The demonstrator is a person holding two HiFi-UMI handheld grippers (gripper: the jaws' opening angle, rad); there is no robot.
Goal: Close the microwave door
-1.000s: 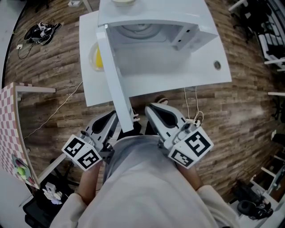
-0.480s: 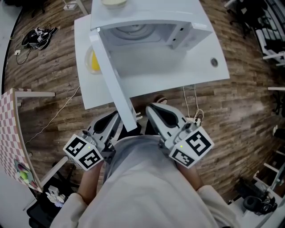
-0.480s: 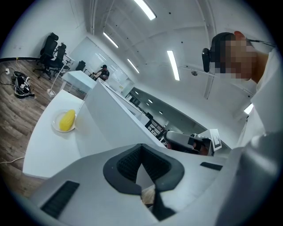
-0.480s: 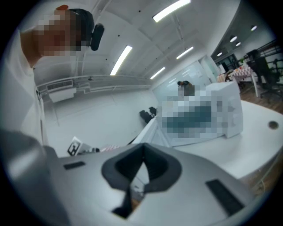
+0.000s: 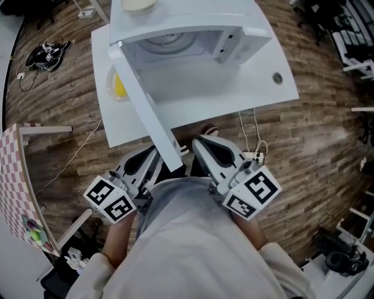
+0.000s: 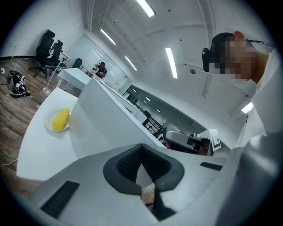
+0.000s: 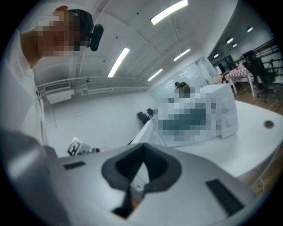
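Head view showed my left hand-held gripper and right hand-held gripper both closed and empty, near the open microwave door.

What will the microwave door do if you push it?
The microwave door is a flat, rigid-looking panel, so it probably won't bend. It stands open, joined to the microwave at one edge, so it would likely swing shut.

Hand-held gripper with its jaws closed together and nothing between them, open white microwave door standing just ahead of it, plate with a yellow food piece ahead to its left, on the white surface
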